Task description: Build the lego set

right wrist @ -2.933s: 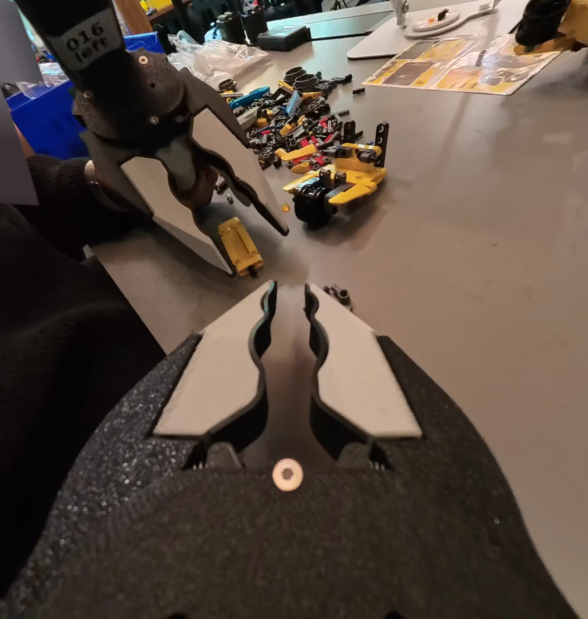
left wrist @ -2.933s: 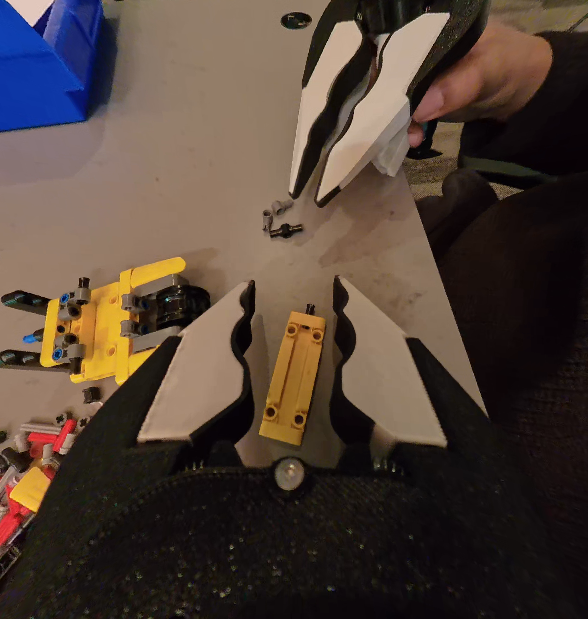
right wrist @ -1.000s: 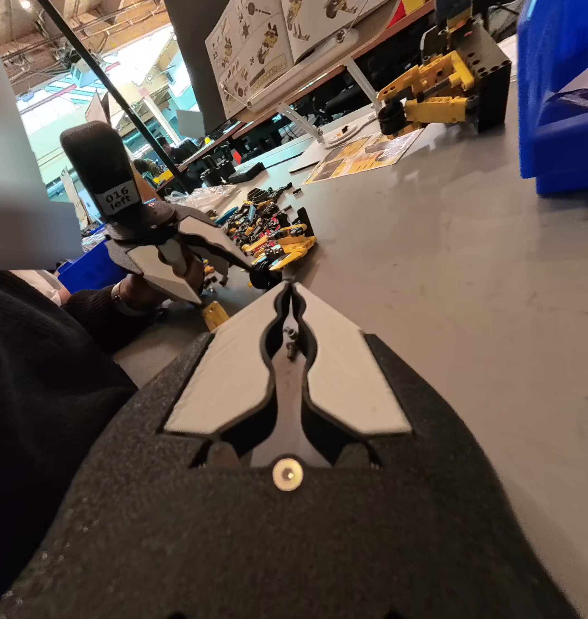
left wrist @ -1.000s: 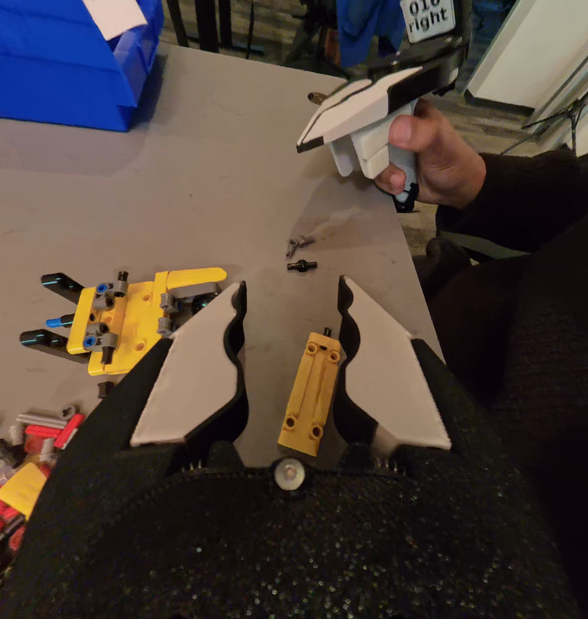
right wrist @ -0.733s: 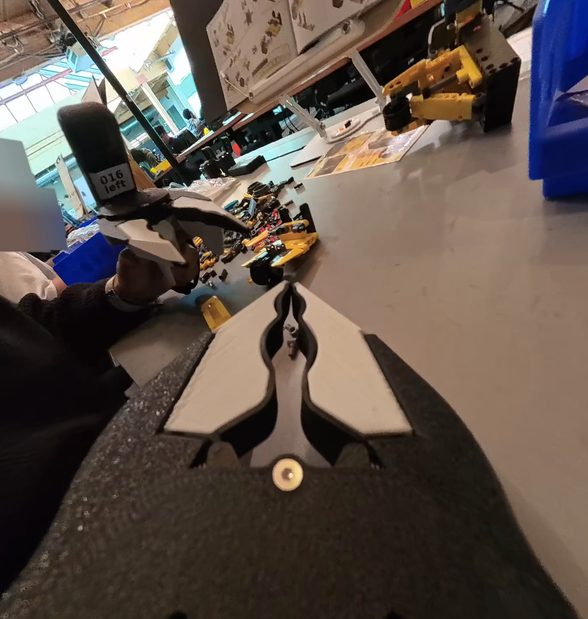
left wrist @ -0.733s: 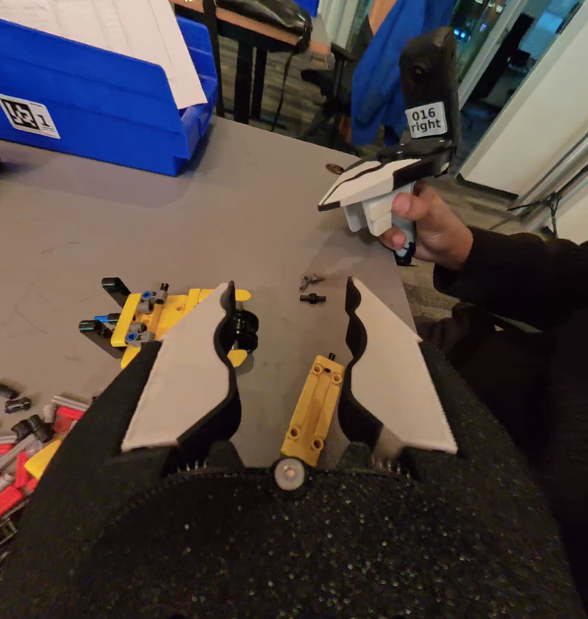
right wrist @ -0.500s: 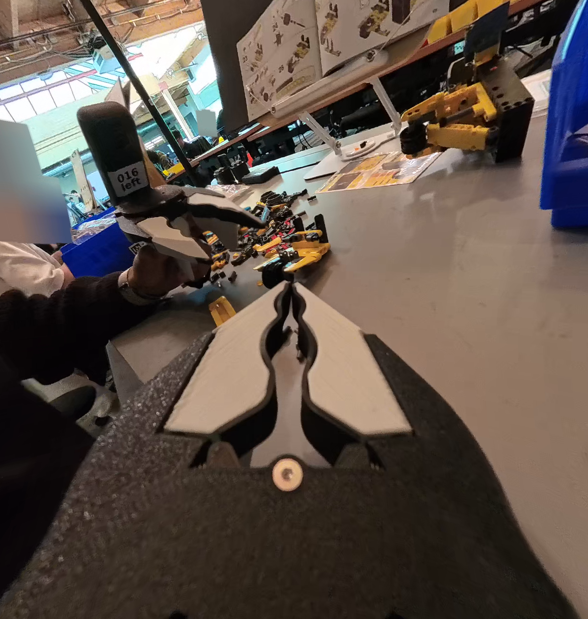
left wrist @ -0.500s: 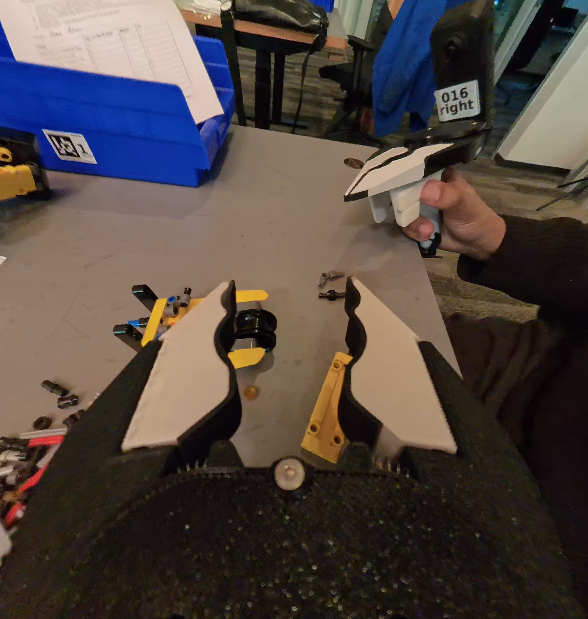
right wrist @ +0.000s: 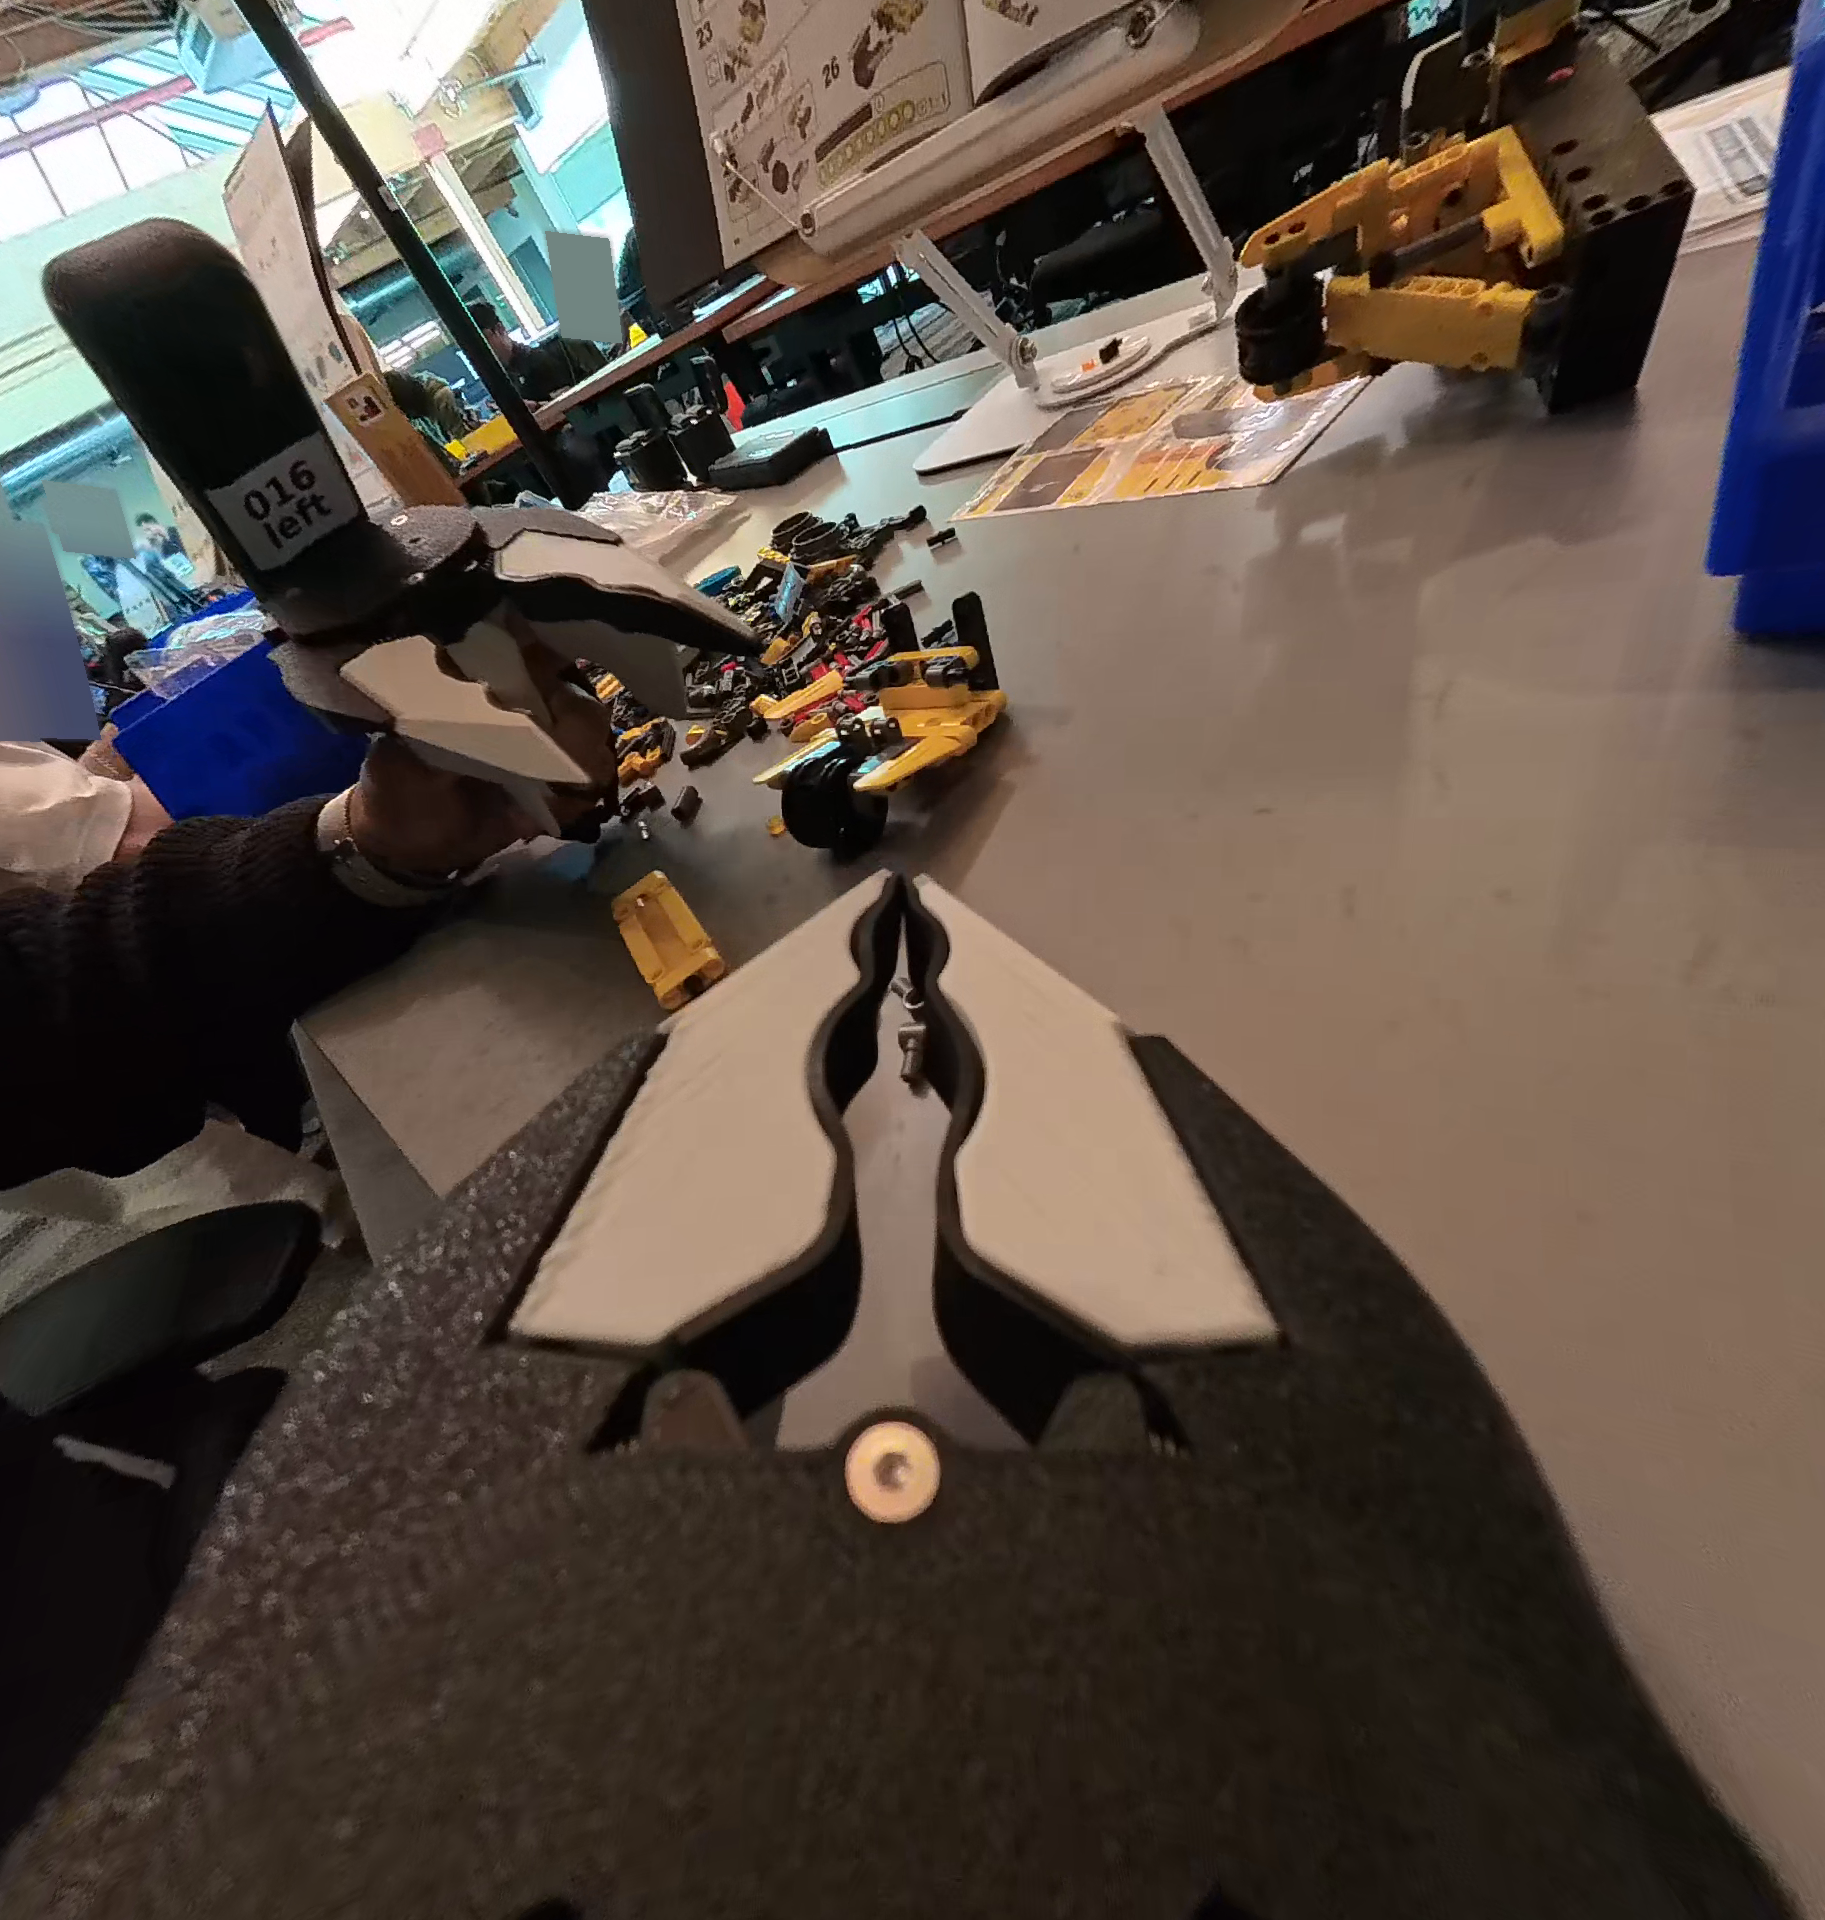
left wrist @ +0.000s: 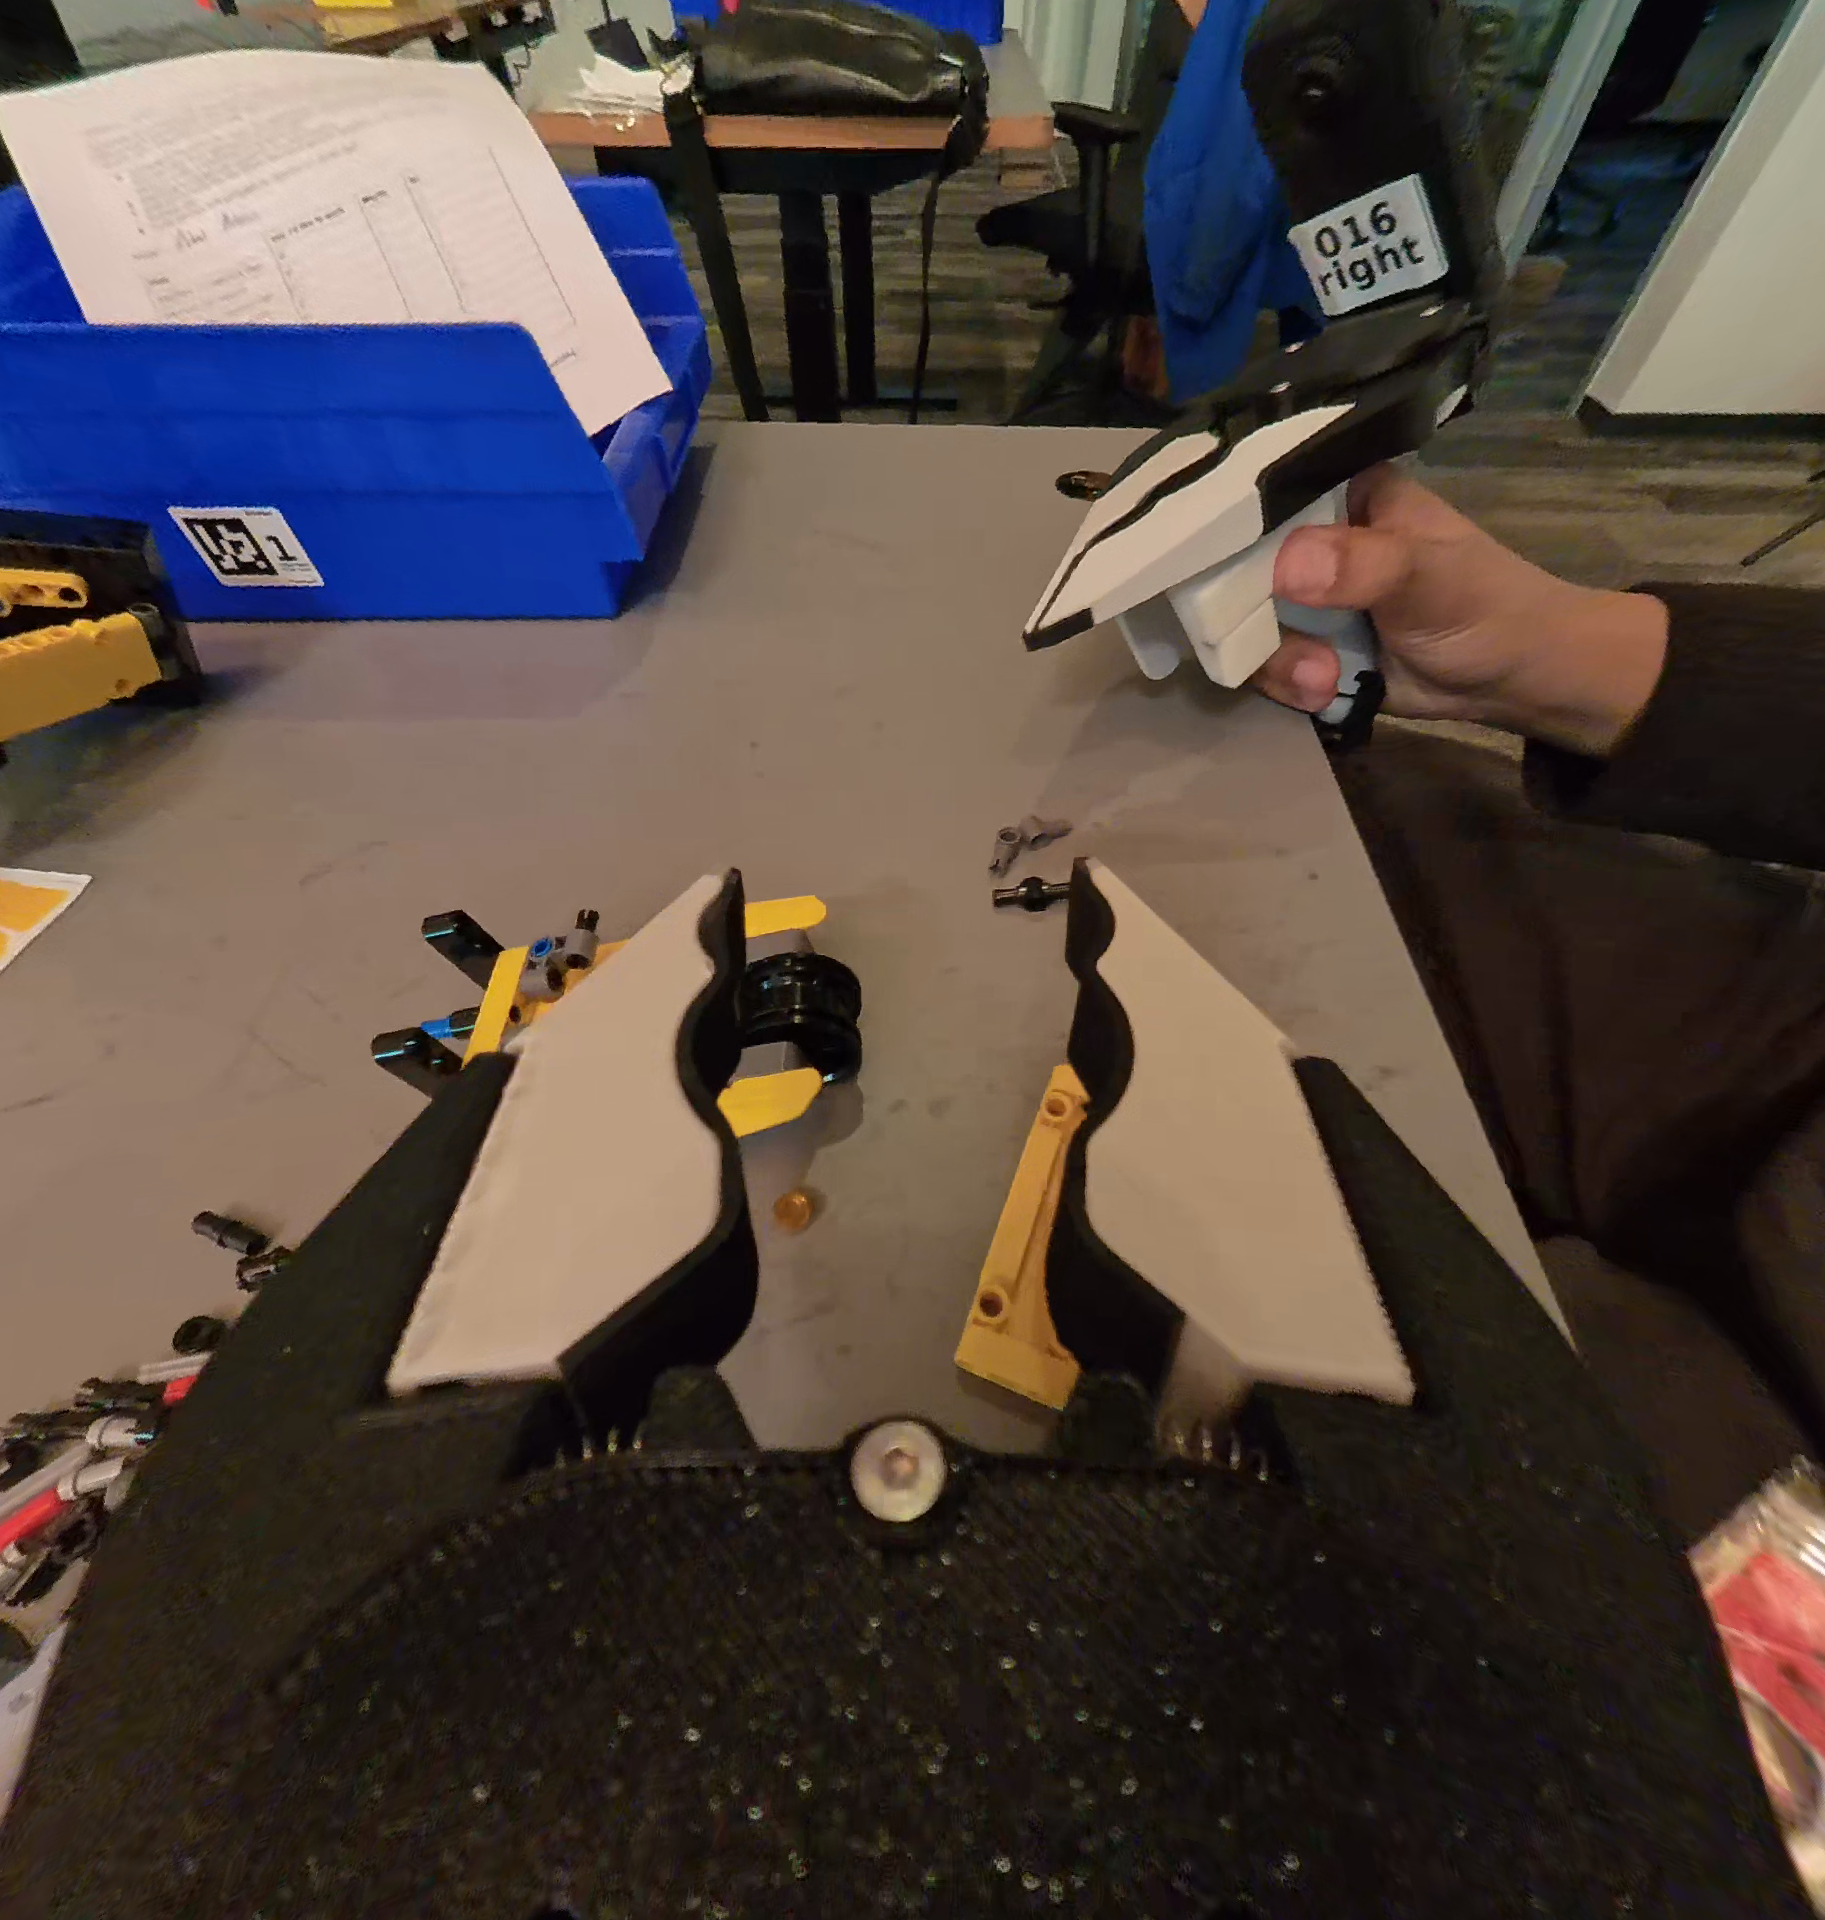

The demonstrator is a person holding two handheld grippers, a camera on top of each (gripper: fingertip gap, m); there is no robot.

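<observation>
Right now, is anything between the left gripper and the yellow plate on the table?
Nothing visible. The left gripper hangs open above the yellow plate, which one of its fingers partly hides.

Indoor light is dim and warm over the grey desk (left wrist: 887, 644), with soft shadows under the small parts. In the right wrist view, windows (right wrist: 87, 135) at upper left blow out white, probably daylight. Both wide-angle views bend at the edges; the near black tongs' bodies are grainy, corners slightly blurred.

left gripper (left wrist: 903, 894) jaws wide apart, right gripper (right wrist: 903, 881) tips together
</observation>
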